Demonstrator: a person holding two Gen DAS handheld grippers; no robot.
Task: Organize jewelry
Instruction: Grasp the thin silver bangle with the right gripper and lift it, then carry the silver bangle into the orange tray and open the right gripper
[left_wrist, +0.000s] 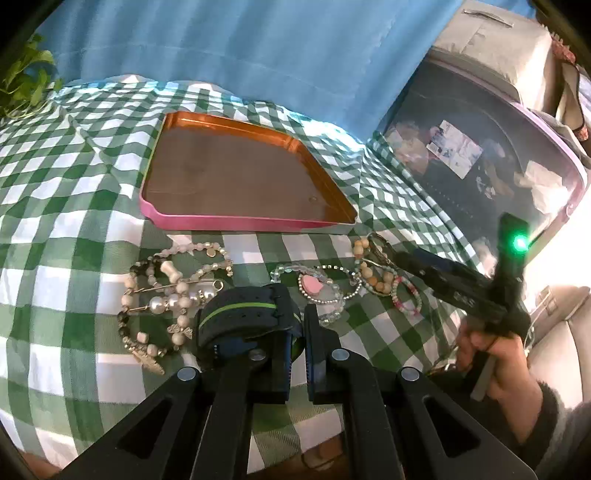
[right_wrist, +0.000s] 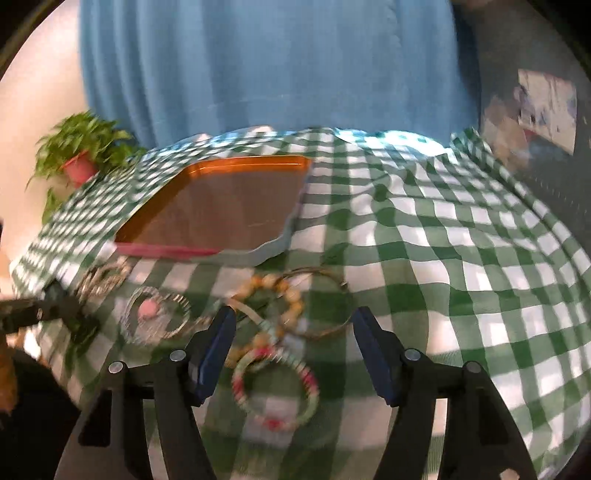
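Left gripper (left_wrist: 297, 325) clenched on black watch strap (left_wrist: 243, 314): light, floppy, grippy. Right gripper (right_wrist: 293, 354) released, jaws apart over beaded bracelet (right_wrist: 275, 387); slippery, take rim at 12 o'clock.

A pink-rimmed tray (left_wrist: 236, 221) with a coppery floor lies flat and bare on the checked cloth. In front of it lie pearl and bead bracelets (left_wrist: 166, 295), a clear-bead bracelet with a pink heart (left_wrist: 314, 286), wooden-bead loops (left_wrist: 373, 273) and a pink-green bangle (right_wrist: 275, 387), close together
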